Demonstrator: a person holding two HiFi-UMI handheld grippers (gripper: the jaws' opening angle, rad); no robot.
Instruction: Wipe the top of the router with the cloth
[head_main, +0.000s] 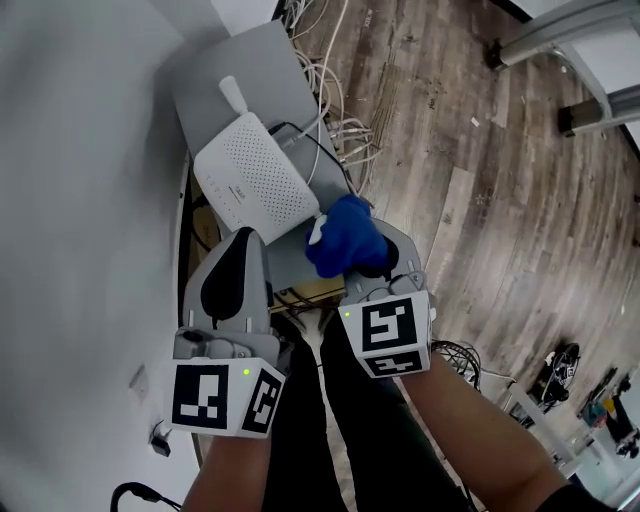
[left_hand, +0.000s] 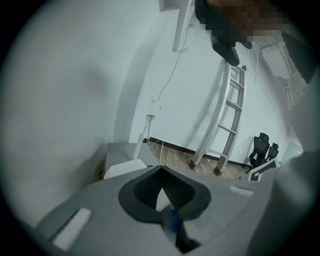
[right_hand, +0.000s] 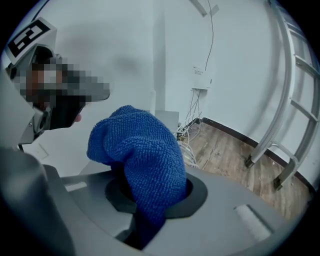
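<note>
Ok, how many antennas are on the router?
2. One antenna at the far corner of the router; the other at its near corner, beside the cloth. More may be hidden.

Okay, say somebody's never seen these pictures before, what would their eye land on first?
The bright blue cloth stands out most, bunched between the jaws of the right gripper right at the near right corner of the router. Next is the white router itself, lying on a grey cabinet against the wall, with a tangle of white cables spilling onto the wood floor behind it.
</note>
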